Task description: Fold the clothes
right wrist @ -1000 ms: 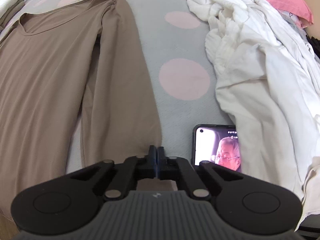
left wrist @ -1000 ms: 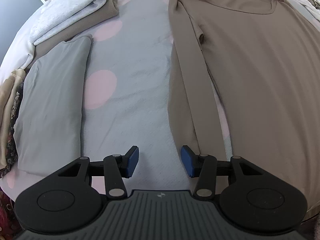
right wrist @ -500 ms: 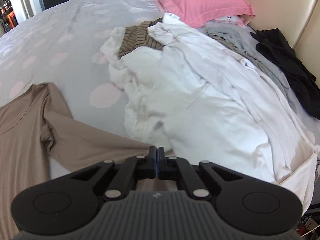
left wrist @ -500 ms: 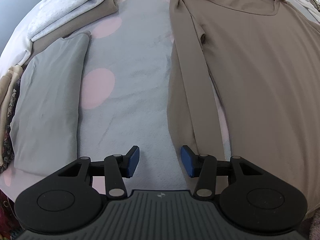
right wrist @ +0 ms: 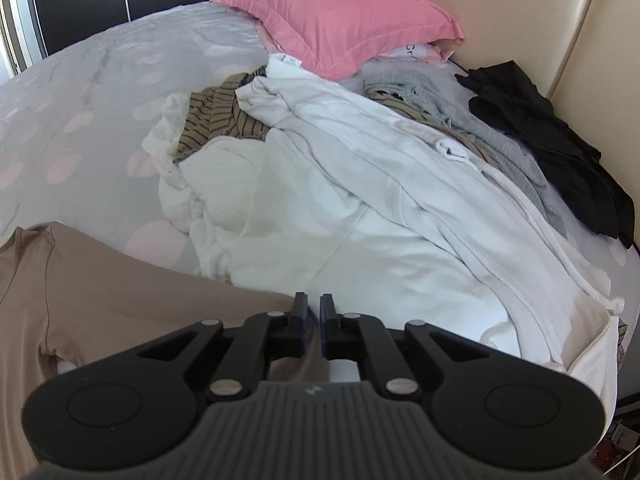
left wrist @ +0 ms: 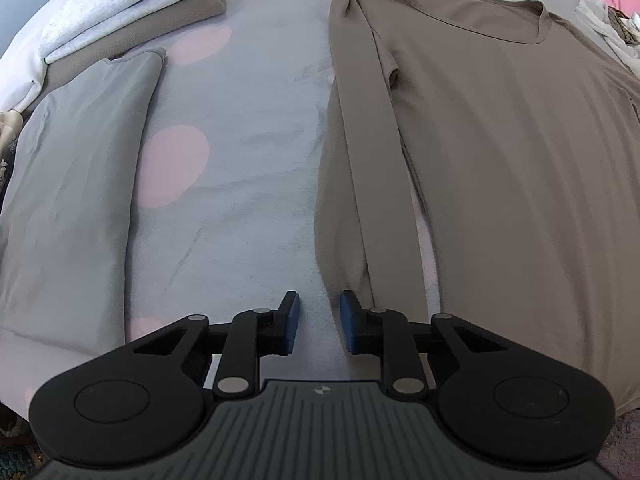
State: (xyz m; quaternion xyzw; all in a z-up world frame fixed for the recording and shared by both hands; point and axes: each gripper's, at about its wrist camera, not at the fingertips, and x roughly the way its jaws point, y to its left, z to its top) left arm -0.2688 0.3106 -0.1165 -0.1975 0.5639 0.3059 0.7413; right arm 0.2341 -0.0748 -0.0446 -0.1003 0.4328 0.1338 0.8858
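A taupe long-sleeved shirt (left wrist: 500,152) lies flat on the bed, neckline at the far end. My left gripper (left wrist: 319,322) is open and empty, just above the sheet beside the cuff of the shirt's left sleeve (left wrist: 348,208). In the right wrist view the shirt's other sleeve (right wrist: 160,300) runs under my right gripper (right wrist: 314,322). Its jaws stand a narrow gap apart over the sleeve end. Whether cloth sits between them is hidden.
Folded grey garment (left wrist: 68,184) and a folded light grey and taupe stack (left wrist: 132,4) lie left. A heap of white clothes (right wrist: 320,200), striped top (right wrist: 216,120), grey knit (right wrist: 472,120), black garment (right wrist: 560,148) and pink pillow (right wrist: 340,16) lie right, by the headboard.
My right gripper swung up and to the right, from over the sleeve and a phone towards the clothes heap, and its jaws have parted slightly. The left gripper narrowed a little and edged forward.
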